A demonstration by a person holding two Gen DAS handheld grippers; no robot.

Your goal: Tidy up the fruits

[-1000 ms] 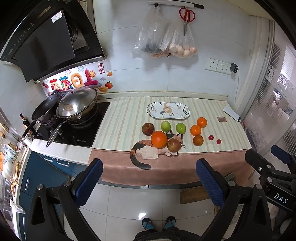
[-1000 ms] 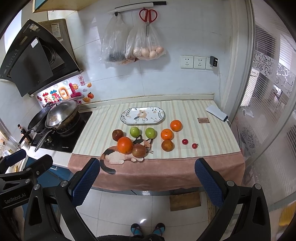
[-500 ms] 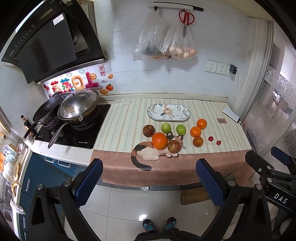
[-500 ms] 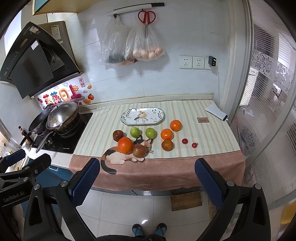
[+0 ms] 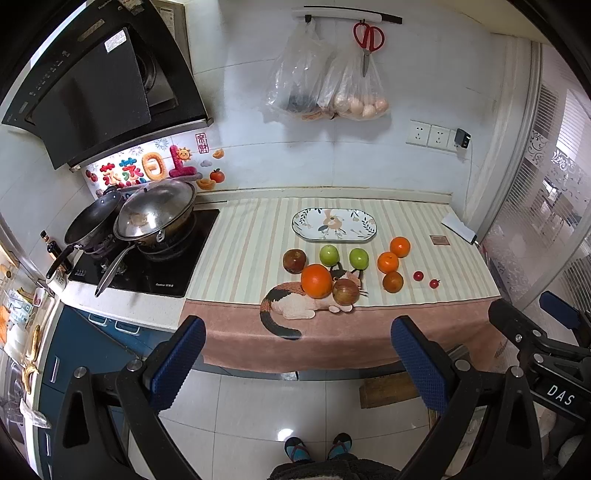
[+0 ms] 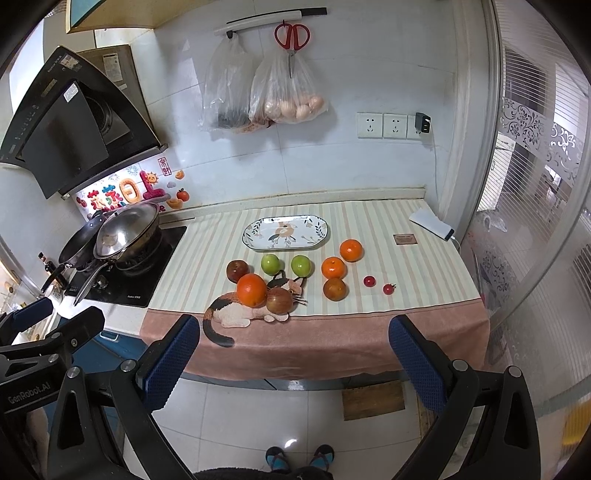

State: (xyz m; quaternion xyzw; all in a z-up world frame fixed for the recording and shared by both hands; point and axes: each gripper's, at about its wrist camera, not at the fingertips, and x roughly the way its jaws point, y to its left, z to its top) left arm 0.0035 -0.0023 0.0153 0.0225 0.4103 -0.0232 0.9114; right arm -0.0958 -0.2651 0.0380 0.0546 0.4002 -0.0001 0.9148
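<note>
Fruit lies on a striped counter mat: a large orange (image 5: 316, 281) (image 6: 252, 290), two dark red apples (image 5: 294, 260) (image 5: 346, 291), two green apples (image 5: 329, 255) (image 5: 359, 258), several small oranges (image 5: 388, 262) and two cherry tomatoes (image 5: 418, 275). An empty oval patterned plate (image 5: 334, 225) (image 6: 285, 232) sits behind them. My left gripper (image 5: 297, 363) and right gripper (image 6: 293, 362) both stand open, held back over the floor, well short of the counter, with nothing between the fingers.
A stove with two pans (image 5: 147, 218) occupies the counter's left. Plastic bags and red scissors (image 5: 367, 35) hang on the wall. A phone (image 6: 430, 223) and a small card (image 6: 405, 239) lie at the right. A glass partition (image 6: 535, 221) stands right. The person's feet (image 5: 317, 446) stand on the tiled floor.
Both views have shifted slightly, the counter sitting a little lower in frame; both grippers stay open and the fruit has not moved.
</note>
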